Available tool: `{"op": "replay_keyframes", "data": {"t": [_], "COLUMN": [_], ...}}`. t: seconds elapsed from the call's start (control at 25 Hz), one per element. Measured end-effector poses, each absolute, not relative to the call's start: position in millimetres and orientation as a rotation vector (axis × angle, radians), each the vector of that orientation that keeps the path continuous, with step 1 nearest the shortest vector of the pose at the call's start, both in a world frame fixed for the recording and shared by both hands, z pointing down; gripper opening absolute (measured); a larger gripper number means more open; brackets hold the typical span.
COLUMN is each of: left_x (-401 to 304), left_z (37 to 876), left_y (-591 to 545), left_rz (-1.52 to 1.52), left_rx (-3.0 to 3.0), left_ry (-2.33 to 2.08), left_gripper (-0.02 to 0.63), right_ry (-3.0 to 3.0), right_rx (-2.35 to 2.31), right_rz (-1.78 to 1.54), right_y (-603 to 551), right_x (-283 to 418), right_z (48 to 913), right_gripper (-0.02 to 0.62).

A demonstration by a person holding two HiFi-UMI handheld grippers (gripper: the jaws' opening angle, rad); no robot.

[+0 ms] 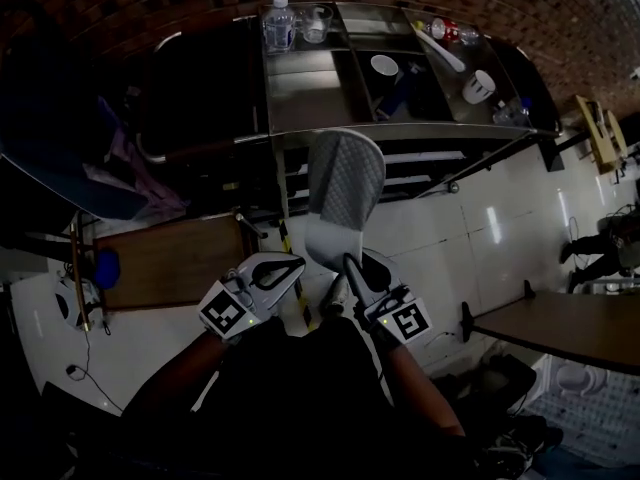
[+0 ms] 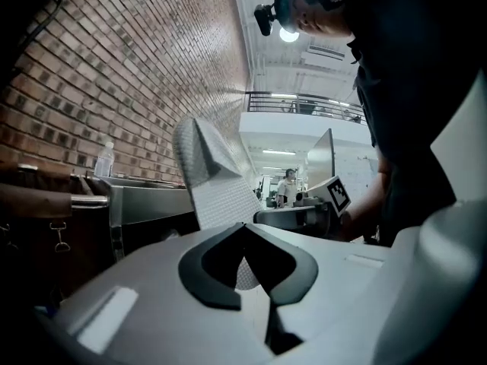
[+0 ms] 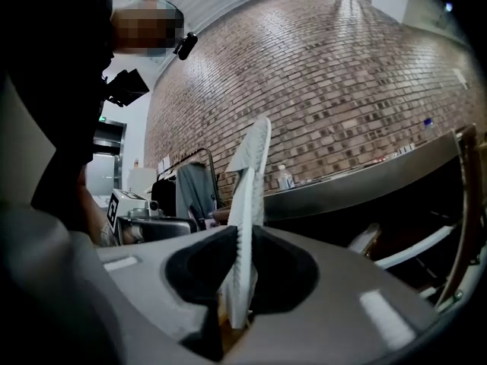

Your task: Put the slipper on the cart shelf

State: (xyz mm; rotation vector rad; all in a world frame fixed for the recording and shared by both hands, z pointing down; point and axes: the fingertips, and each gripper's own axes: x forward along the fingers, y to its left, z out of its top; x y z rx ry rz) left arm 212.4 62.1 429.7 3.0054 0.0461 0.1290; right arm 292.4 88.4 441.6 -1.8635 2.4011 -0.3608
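A grey quilted slipper stands upright in front of me, toe up, before the steel cart. My right gripper is shut on its heel end. In the right gripper view the slipper shows edge-on, pinched between the dark pads of the right gripper. My left gripper sits just left of the slipper's heel, its jaws shut with nothing between them. In the left gripper view the slipper rises beyond the closed tips of the left gripper. The cart's lower shelf rails lie behind the slipper.
The cart top carries a water bottle, a glass, a dark-rimmed cup, a lying bottle and a white cup. A wooden table is at the left, another tabletop at the right. Clothes hang at the far left.
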Motion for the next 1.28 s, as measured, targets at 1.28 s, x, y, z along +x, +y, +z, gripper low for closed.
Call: {"op": "replay_keyframes", "data": {"t": [1.28], "left_x": [299], "left_z": [454], "left_y": [54], "left_rz": [0.254], "left_rx": [2.960], "left_ry": [-0.417], "left_gripper": [0.002], "right_ry": [2.394], "right_rx": [-1.316], "right_rz": [-1.331], "right_y": [77], "right_x": [375], "right_z": [647], "right_gripper": [0.060]}}
